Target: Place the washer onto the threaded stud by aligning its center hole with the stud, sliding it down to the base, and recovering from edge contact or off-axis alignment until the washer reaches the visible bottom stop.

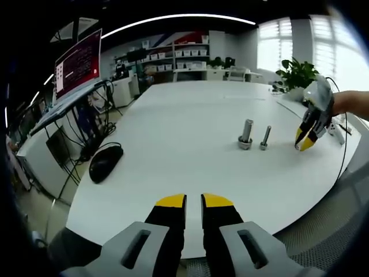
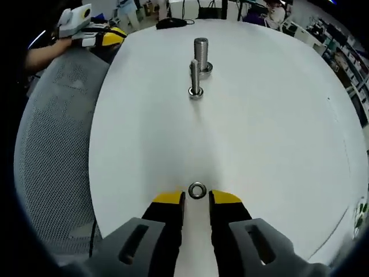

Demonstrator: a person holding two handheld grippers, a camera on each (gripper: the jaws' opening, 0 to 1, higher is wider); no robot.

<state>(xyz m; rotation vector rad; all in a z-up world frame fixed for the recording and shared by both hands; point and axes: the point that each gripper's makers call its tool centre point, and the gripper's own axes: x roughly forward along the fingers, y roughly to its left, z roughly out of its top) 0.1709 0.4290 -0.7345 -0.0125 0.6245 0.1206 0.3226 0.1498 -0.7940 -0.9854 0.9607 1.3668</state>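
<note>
Standing mid-frame, two upright bolts (image 2: 199, 63); one washer (image 2: 197, 190) lies just before right gripper (image 2: 196, 198), jaws slightly parted, empty; left gripper (image 1: 194, 201) likewise; mouse (image 1: 105, 162) left

Small steel washer (image 2: 197, 190) flat on table, well short of upright threaded stud (image 2: 196, 78) (the thinner one)

My left camera is looking from the edge across the white oval table (image 1: 173, 133). My right camera is hovering low, facing back. Both are sharing two upright steel studs (image 1: 254, 137) (image 2: 198, 66).
</note>
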